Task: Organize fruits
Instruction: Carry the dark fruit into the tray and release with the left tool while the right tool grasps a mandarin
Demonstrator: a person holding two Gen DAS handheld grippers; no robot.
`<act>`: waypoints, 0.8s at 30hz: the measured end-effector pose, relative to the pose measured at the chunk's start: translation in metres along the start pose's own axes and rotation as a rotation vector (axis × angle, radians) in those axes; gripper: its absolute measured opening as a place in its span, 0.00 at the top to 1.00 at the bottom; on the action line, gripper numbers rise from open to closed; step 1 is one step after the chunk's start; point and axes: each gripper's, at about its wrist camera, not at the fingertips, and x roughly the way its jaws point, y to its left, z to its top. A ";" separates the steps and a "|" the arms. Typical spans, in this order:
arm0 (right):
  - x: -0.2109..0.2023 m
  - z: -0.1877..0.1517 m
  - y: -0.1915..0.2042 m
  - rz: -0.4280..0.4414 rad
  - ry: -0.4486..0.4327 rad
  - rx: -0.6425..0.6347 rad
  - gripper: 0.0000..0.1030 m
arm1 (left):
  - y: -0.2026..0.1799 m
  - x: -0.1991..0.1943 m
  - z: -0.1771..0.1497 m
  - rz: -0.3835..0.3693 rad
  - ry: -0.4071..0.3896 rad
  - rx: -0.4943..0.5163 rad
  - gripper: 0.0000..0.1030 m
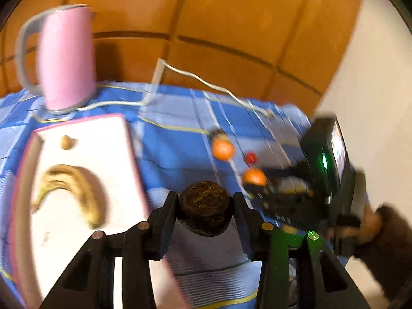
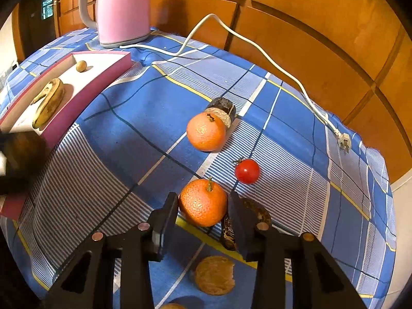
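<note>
Tangerine [image 2: 203,202] sits between your right gripper [image 2: 203,213] pads, lower centre, apparently clasped; left gripper [image 1: 206,211] clamps a dark round fruit [image 1: 204,204], tray [image 1: 85,128] left.

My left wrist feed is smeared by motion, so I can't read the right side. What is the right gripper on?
Observer: The right gripper straddles the near tangerine, with a finger against each side.
Operator: Anything crowding it?
Observer: A dark fruit piece lies just behind the finger on the picture's right, touching it or nearly so.
Operator: And nearer than that?
Observer: A flat brown round piece lies on the cloth, apart from the tangerine.
</note>
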 end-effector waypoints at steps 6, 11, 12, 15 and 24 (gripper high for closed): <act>0.001 0.001 0.003 -0.021 0.001 0.013 0.61 | 0.076 -0.017 0.026 0.122 -0.043 -0.172 0.58; 0.001 0.001 0.003 -0.029 0.004 0.014 0.61 | 0.142 -0.009 0.043 0.216 -0.023 -0.284 0.58; 0.001 0.001 0.004 -0.029 0.004 0.014 0.61 | 0.151 -0.005 0.046 0.235 -0.019 -0.281 0.58; 0.001 0.001 0.004 -0.033 0.006 0.018 0.61 | 0.170 0.007 0.054 0.295 0.000 -0.273 0.58; 0.001 0.000 0.001 -0.035 0.005 0.030 0.61 | 0.187 0.006 0.045 0.374 -0.014 -0.308 0.37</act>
